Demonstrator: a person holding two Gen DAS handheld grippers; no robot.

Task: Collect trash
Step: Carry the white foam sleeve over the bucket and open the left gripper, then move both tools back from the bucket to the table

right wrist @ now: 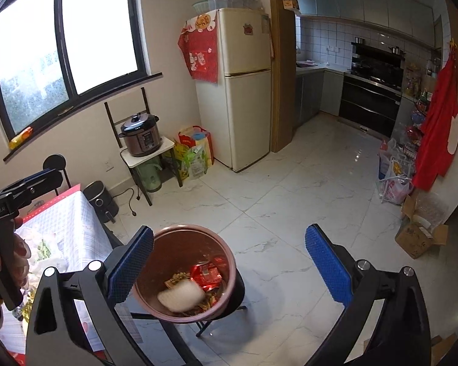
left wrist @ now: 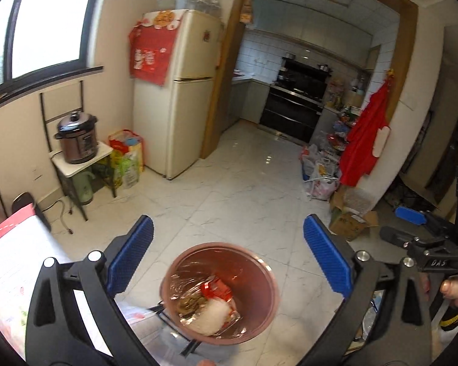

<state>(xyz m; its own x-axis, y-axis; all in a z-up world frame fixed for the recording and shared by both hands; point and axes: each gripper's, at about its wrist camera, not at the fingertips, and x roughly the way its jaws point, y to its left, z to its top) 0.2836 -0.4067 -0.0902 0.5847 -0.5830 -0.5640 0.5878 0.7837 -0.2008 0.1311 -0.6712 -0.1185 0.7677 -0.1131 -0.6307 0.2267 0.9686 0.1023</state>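
- Plainly, both sets of fingers stand wide and hold nothing: the left gripper point(left wrist: 228, 257) hangs over the bin point(left wrist: 218, 292), and the right gripper point(right wrist: 229, 263) has the bin at its nine o'clock finger.
- Risk — the bin seems perched on a small folding stool point(right wrist: 229, 308); a bump from a finger could tip it and spill the trash onto the floor point(right wrist: 290, 201).
- The trash point(right wrist: 192, 289) lies in the bin's bottom: a white wad, a red wrapper, brownish scraps — in the left view, clear film over them.
- More litter may remain on the worktop point(right wrist: 67, 222) at nine o'clock.
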